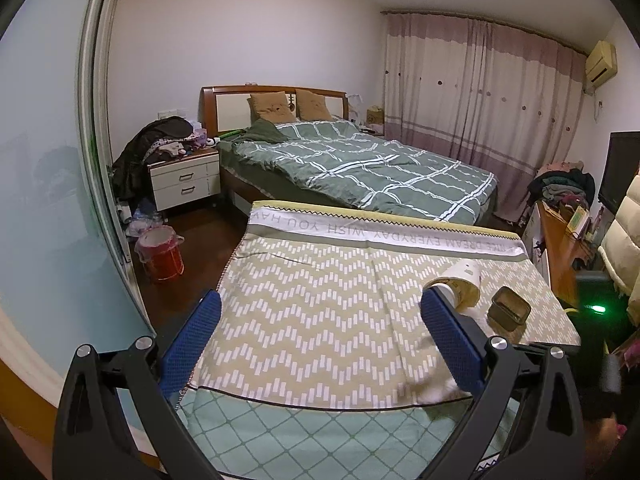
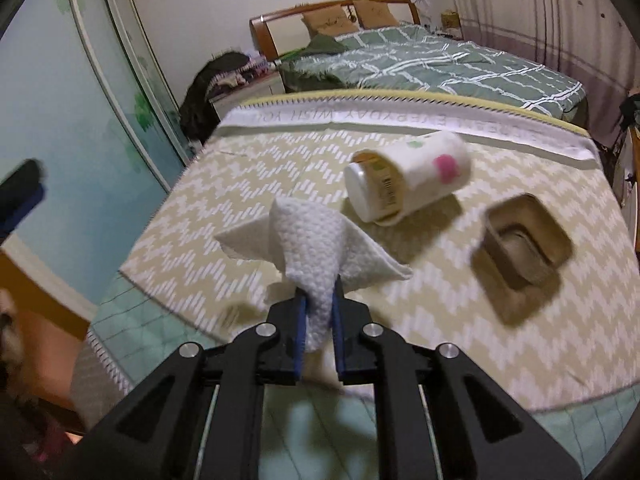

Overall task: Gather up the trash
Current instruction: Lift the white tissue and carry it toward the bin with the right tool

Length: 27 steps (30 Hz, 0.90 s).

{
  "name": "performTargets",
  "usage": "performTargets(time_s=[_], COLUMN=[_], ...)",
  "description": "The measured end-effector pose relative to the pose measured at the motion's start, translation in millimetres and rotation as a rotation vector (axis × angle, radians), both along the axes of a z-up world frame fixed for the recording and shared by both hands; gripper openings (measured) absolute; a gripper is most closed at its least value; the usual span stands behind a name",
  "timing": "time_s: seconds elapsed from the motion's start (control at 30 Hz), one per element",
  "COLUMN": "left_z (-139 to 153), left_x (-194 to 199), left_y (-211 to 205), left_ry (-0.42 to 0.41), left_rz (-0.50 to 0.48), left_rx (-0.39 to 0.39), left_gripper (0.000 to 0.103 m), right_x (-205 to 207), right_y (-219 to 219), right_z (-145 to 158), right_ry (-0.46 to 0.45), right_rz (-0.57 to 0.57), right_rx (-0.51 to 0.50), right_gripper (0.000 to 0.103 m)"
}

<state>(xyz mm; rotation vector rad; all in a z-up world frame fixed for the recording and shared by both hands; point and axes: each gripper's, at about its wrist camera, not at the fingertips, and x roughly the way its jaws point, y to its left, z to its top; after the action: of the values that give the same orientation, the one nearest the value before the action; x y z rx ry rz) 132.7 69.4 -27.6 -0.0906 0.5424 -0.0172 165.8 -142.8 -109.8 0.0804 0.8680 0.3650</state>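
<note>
right gripper [image 2: 320, 312] clamped on white tissue [image 2: 316, 248], lower centre of frame, lifted above table [image 2: 248, 184]. left gripper [image 1: 320, 336] spread wide, empty. red bin [image 1: 162, 256] sits far left on floor, nearer left hand.

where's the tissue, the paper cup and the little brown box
tissue [image 2: 316, 240]: right wrist view, on its bunched middle above the pads.
paper cup [image 2: 432, 164]: right wrist view, on its white side wall.
brown box [image 2: 500, 216]: right wrist view, on its near-left rim.
</note>
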Motion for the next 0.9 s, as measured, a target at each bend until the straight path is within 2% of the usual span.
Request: performTargets(time_s=[0.2,0.53,0.9], left_z=[3,7,-1], left_x=[3,5,19], left_y=[-13,-51,-104], left_ry=[0.0,0.007,0.026], left_rz=[-0.024,-0.087,-0.187], left_rx=[0.011,0.038,0.057], left_gripper=[0.098,0.098,0.098], right_x=[-29,-53,-73], right_y=[-36,-125,-254], right_z=[17,35,35], right_ry=[-0.063,-0.128,-0.147], right_rz=[-0.06,-0.248,-0.566], right_rx=[-0.013,-0.025,-0.075], right_gripper=[0.011,0.011,0.012])
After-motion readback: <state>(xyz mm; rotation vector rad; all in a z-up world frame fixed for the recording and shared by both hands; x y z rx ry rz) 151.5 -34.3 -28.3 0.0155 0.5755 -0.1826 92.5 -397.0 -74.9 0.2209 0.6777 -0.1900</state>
